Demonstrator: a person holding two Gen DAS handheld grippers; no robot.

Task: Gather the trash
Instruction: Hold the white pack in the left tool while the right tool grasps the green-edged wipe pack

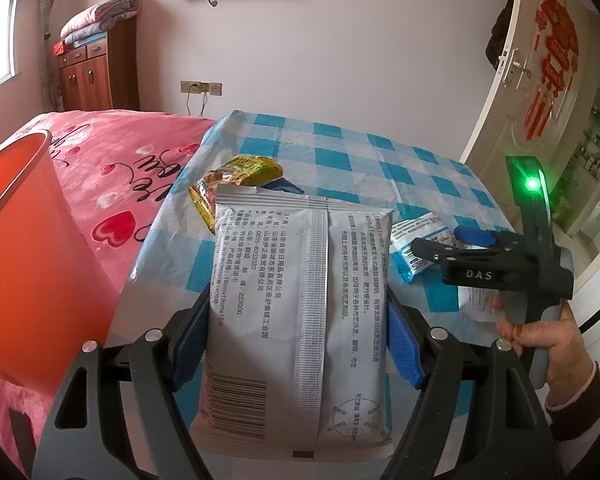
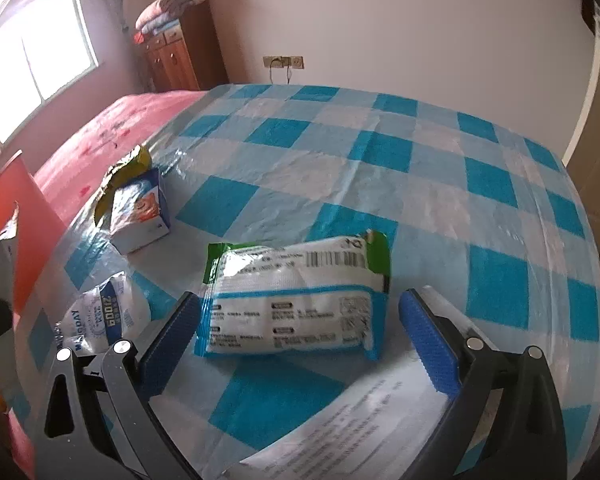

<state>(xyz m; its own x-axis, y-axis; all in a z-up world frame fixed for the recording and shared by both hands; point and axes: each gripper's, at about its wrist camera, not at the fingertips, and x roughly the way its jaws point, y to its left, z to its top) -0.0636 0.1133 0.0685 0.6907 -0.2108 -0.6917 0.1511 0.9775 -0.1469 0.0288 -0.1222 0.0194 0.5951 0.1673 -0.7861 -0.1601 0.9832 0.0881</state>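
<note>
The left gripper [image 1: 298, 344] holds one flat silver packet [image 1: 300, 316], squeezed between its two blue pads. The packet is smooth foil with small print, a barcode and a ridged seam down the middle. It hides much of the desk [image 1: 340, 152] behind it. Its bottom edge is hidden by the gripper arms.

Beside it stands one orange plastic bin [image 1: 32, 260], cut off by the left side of the view. The bin sits by a pink bed [image 1: 112, 168] with red hearts.

The right gripper [image 2: 300, 336] is open wide with nothing in it. It hovers over a white wipes pack with green ends [image 2: 296, 300] near the front edge of the desk. The pack is soft and puffy.

The desk wears a shiny blue and white checked plastic cloth. Near its left edge lie a small white and blue carton [image 2: 142, 210], a crinkly yellow wrapper [image 2: 126, 170] partly hidden behind the carton, and a crumpled white bag with blue print [image 2: 100, 318]. A white sheet with blurry print [image 2: 360, 420] lies at the front edge, partly under the gripper.
</note>
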